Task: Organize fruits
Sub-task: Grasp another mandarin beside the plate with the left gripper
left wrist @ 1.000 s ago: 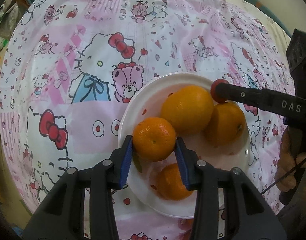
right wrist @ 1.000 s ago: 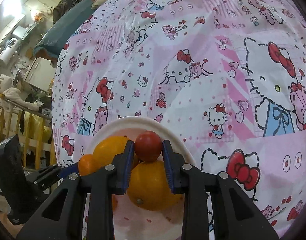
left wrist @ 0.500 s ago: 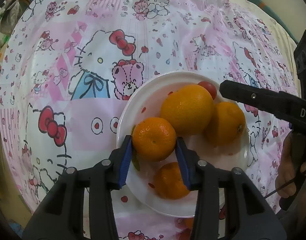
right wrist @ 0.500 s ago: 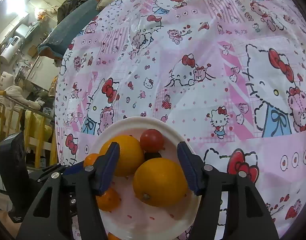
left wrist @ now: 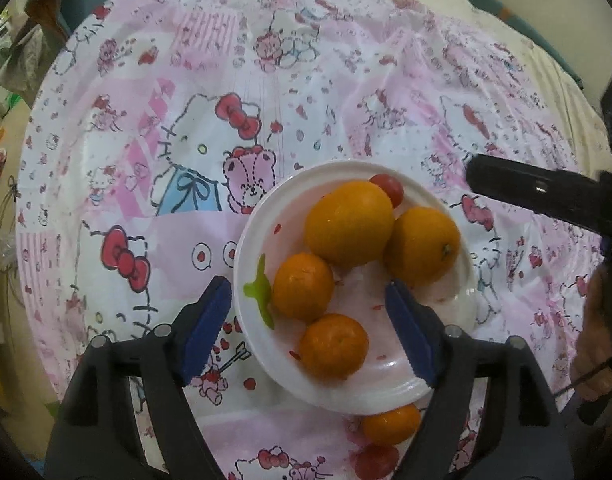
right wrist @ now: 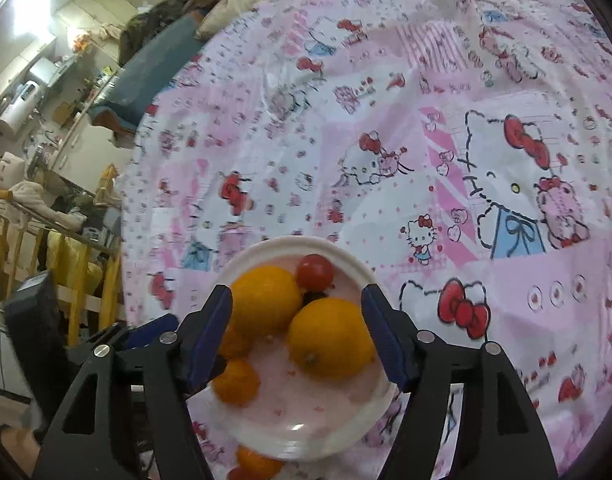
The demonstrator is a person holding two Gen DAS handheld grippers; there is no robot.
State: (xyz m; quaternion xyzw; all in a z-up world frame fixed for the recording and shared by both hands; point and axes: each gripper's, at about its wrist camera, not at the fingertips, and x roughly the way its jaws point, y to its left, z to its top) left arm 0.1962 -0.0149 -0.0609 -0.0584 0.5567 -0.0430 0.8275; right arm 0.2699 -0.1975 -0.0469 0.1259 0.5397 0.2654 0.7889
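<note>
A white plate [left wrist: 445,384] on the Hello Kitty cloth holds two large oranges [left wrist: 347,222] [left wrist: 421,244], two small mandarins [left wrist: 303,286] [left wrist: 333,346] and a cherry tomato [left wrist: 387,186]. My left gripper [left wrist: 309,332] is open and empty, its jaws astride the mandarins. My right gripper [right wrist: 298,330] is open and empty above the plate [right wrist: 365,276], with the tomato [right wrist: 314,272] and the oranges [right wrist: 329,336] between and ahead of its jaws. Its finger shows in the left wrist view [left wrist: 533,190].
Another mandarin [left wrist: 390,424] and a red tomato [left wrist: 375,462] lie on the cloth just off the plate's near edge. A green stem piece [left wrist: 262,292] rests at the plate's left rim. Furniture and clutter stand beyond the table's far edge [right wrist: 46,160].
The left gripper opened and let the mandarin onto the plate. The right gripper let go of the tomato, which now lies on the plate, and drew back.
</note>
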